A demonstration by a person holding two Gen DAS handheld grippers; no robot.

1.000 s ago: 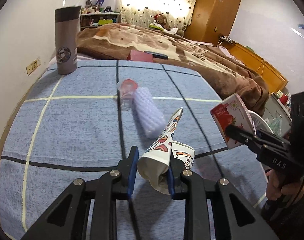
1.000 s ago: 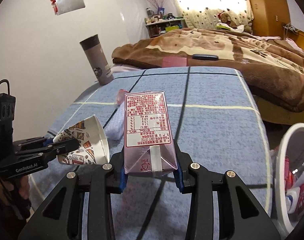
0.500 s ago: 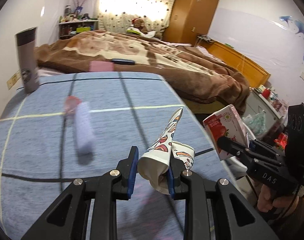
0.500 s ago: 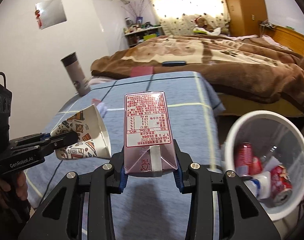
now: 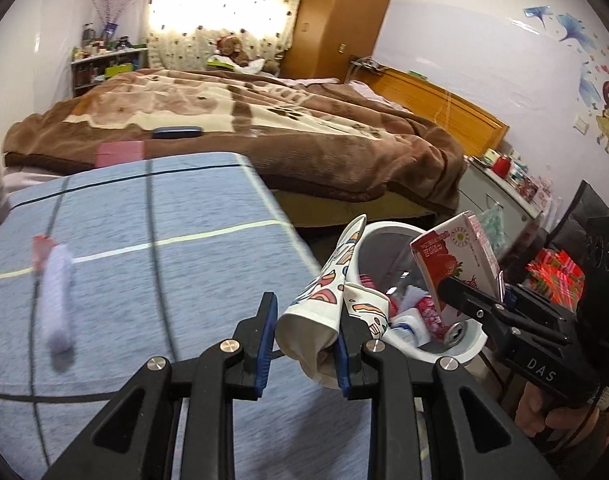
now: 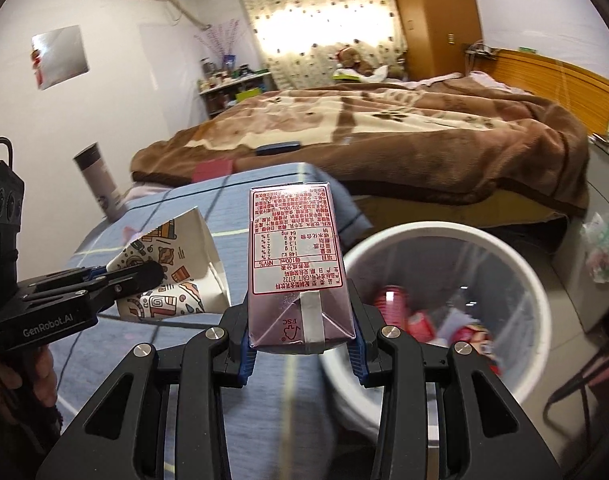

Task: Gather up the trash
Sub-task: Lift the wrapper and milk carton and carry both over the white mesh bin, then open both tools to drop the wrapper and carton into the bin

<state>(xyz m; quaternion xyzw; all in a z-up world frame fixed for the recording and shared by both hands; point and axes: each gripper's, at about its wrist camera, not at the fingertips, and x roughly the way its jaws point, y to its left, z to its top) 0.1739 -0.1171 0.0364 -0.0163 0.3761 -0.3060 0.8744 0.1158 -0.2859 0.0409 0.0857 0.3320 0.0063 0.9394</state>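
Note:
My left gripper (image 5: 304, 342) is shut on a crushed, patterned paper cup (image 5: 320, 304), held at the right edge of the blue-clothed table (image 5: 164, 280). Just beyond it on the floor stands a white bin (image 5: 470, 342) with cans and wrappers inside. My right gripper (image 6: 302, 344) is shut on a pink drink carton (image 6: 296, 256), upright between the pads, left of the bin's rim (image 6: 424, 230). In the left wrist view the carton (image 5: 456, 256) hangs over the bin. The right wrist view shows the left gripper (image 6: 136, 278) and the paper cup (image 6: 172, 264) to its left.
A clear plastic bottle (image 5: 56, 296) with a red cap lies on the table's left part. A grey tumbler (image 6: 98, 184) stands at the table's far corner. Behind is a bed with a brown blanket (image 5: 304, 136). A low cabinet (image 6: 600, 248) stands right of the bin.
Both grippers have swung right with their loads, off the table's middle toward its right edge. The bin has come into view under and ahead of them.

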